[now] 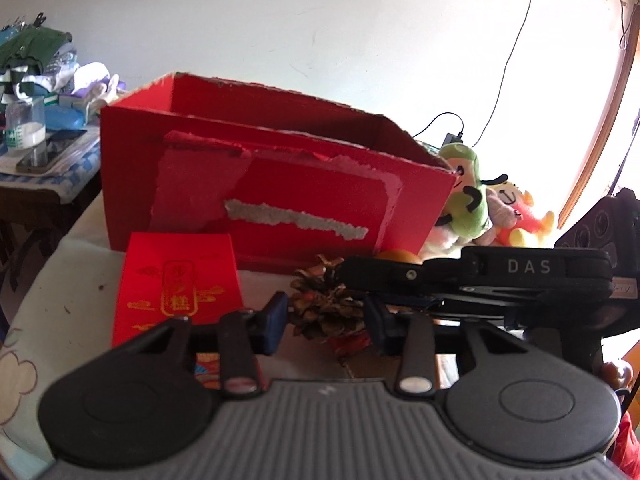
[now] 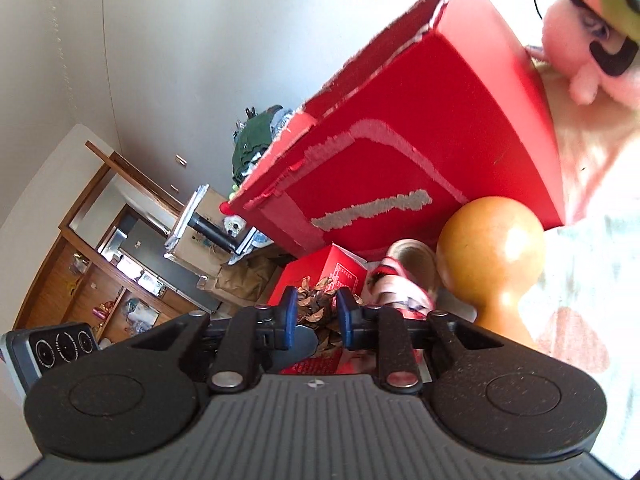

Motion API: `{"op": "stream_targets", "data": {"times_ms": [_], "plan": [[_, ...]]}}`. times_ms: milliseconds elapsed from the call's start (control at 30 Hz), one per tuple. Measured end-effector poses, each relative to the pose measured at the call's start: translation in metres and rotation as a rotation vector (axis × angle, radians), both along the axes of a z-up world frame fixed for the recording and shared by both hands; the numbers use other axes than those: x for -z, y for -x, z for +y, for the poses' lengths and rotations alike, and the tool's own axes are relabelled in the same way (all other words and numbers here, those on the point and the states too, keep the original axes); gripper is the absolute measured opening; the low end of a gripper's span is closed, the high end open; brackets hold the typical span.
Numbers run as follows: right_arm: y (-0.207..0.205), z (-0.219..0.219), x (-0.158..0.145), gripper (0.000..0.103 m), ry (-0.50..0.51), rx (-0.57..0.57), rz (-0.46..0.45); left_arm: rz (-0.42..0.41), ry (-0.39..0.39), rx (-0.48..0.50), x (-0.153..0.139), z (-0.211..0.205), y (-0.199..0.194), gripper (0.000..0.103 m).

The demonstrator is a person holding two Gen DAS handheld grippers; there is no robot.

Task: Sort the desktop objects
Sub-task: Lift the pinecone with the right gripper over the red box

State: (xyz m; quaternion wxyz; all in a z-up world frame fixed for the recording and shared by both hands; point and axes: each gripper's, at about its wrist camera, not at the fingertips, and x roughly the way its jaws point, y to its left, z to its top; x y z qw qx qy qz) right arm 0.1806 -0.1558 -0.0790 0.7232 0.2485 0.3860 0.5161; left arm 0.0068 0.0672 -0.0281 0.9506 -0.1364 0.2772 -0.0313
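Note:
A brown pine cone [image 1: 320, 300] lies on the table in front of a big open red cardboard box [image 1: 280, 196]. My left gripper [image 1: 326, 320] has its blue pads against the cone's two sides. The right gripper's black finger [image 1: 400, 274] reaches in from the right over the cone's top. In the right wrist view, the right gripper [image 2: 318, 314] is rolled sideways and its pads pinch the pine cone [image 2: 318, 300]. A small red packet with gold print [image 1: 176, 280] stands left of the cone.
An orange-brown gourd [image 2: 488, 256] and a red-and-white item [image 2: 400, 288] lie right of the cone, by the red box [image 2: 420, 120]. Plush toys [image 1: 464, 196] sit beside the box's right end. A cluttered side table [image 1: 40, 140] stands far left.

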Motion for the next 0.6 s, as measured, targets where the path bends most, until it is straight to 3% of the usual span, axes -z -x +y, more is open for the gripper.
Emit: {"op": "stream_targets", "data": {"times_ms": [200,367,600], "plan": [[0.001,-0.009,-0.014,0.023,-0.048,0.032,-0.019,-0.063,-0.015,0.039,-0.025,-0.009,0.000,0.042],[-0.003,-0.008,-0.043,0.019,-0.112,0.029,-0.059,-0.136,-0.060,0.070,-0.057,-0.015,-0.009,0.042],[-0.020,0.014,-0.081,0.018,-0.079,0.052,-0.166,-0.181,-0.101,0.063,-0.083,-0.007,-0.036,0.042]]}}
